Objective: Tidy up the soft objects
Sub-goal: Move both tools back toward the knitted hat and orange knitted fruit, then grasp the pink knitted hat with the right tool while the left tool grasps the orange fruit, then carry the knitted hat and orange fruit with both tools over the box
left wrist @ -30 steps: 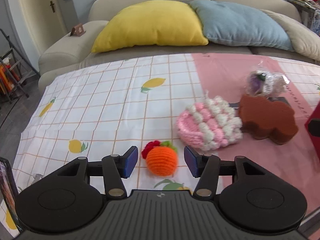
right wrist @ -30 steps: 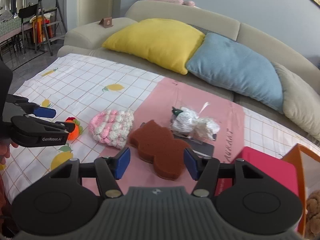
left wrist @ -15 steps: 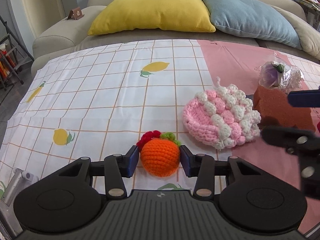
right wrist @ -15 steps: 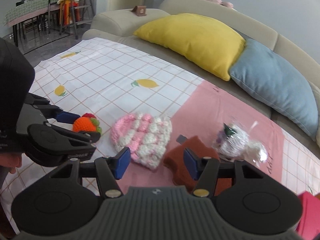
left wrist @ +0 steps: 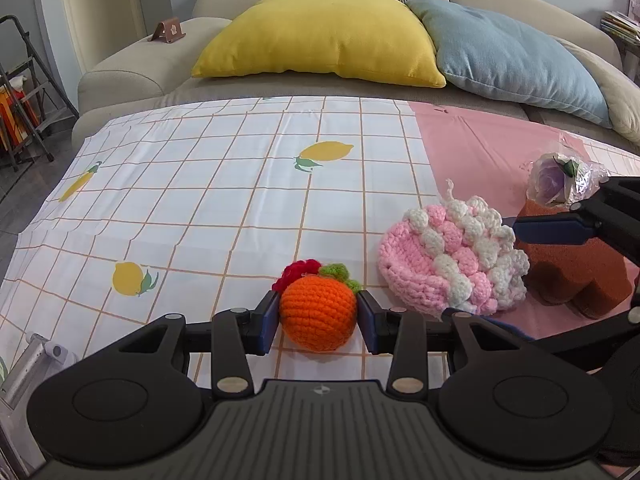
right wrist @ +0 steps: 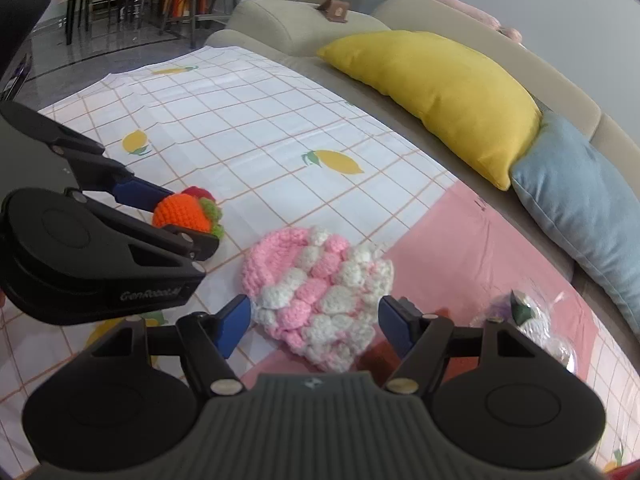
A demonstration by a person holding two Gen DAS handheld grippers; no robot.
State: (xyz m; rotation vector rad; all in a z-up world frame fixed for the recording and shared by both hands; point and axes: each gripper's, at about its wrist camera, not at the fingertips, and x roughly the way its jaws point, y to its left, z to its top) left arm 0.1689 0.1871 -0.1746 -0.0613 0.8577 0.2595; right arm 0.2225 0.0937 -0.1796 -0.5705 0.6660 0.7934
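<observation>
- We're clamping the left gripper (left wrist: 318,322) on the round orange crocheted fruit with red and green tufts (left wrist: 318,312); blue pads are pressing both flanks, and it's sitting on the white lemon-print checked cloth (left wrist: 200,184).
- We're widening the right gripper (right wrist: 314,322); jaws have just been opening and are standing apart, straddling the pink-and-white bobble-knit hat (right wrist: 316,292), pads not touching.
- Hat is lying dead ahead, long axis across the jaws.
- Brown foam block (left wrist: 576,272) is crowding the hat's far side; the cloth to the left is open.

Left wrist camera sat low and close behind its fingers, angled down across the lemon-print cloth (left wrist: 208,184) toward the sofa (left wrist: 132,68). Right wrist camera looked down from further right, rolled. Both caught the orange crochet ball (left wrist: 318,312), the pink crochet piece (right wrist: 316,292) and the yellow cushion (right wrist: 436,92).
</observation>
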